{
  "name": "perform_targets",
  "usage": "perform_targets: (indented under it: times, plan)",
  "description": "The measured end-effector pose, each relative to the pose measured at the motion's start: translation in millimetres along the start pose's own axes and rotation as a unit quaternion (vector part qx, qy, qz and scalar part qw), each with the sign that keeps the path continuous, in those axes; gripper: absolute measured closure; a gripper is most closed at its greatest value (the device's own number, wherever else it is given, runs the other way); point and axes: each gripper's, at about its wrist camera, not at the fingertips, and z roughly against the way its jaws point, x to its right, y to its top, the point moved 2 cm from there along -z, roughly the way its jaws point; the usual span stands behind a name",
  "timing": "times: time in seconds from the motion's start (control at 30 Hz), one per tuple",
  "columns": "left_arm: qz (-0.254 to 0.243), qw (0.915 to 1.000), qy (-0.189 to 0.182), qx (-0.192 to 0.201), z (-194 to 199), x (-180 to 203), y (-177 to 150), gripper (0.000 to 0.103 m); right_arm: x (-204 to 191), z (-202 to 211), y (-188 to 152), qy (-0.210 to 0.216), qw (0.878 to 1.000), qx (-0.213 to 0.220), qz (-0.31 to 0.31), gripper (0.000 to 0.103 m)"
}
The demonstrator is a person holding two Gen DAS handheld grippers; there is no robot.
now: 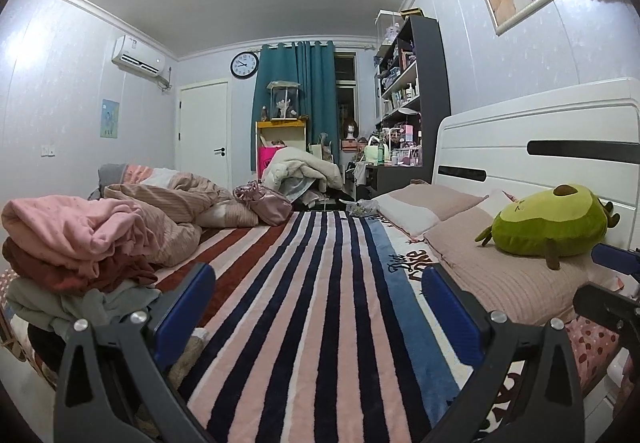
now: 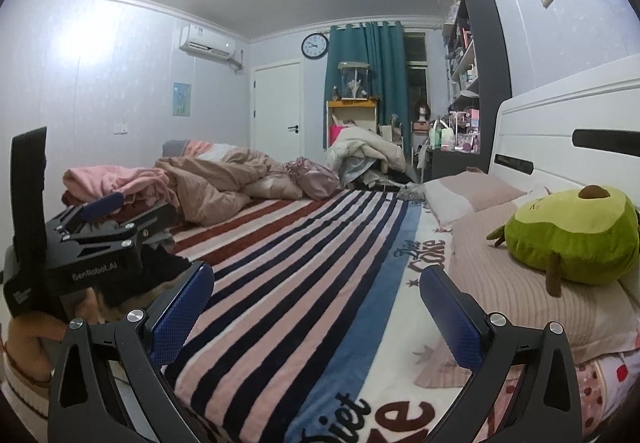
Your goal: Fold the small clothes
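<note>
A pile of small clothes (image 1: 76,255), pink on top, then dark red and grey-green, lies on the bed's left side. It also shows in the right wrist view (image 2: 120,183). My left gripper (image 1: 320,307) is open and empty, low over the striped blanket (image 1: 320,283), with the pile just left of its left finger. My right gripper (image 2: 316,307) is open and empty over the same blanket (image 2: 300,263). The left gripper's body (image 2: 88,255) shows at the left of the right wrist view, in front of the pile.
A crumpled beige duvet (image 1: 176,203) and a pink bag (image 1: 264,201) lie at the bed's far left. Pillows (image 1: 500,271) and a green avocado plush (image 1: 552,223) sit against the white headboard (image 1: 540,147) on the right. A desk and shelves stand beyond.
</note>
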Motion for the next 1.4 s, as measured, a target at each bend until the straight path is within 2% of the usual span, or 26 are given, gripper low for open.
perform_targets:
  times: [1.4]
  plan:
    - [-0.003,0.9999,-0.004,-0.014,-15.5,-3.0,-12.2,0.001,4.7,-5.8,-0.9,0.003,1.0,0.0,-0.014,0.0]
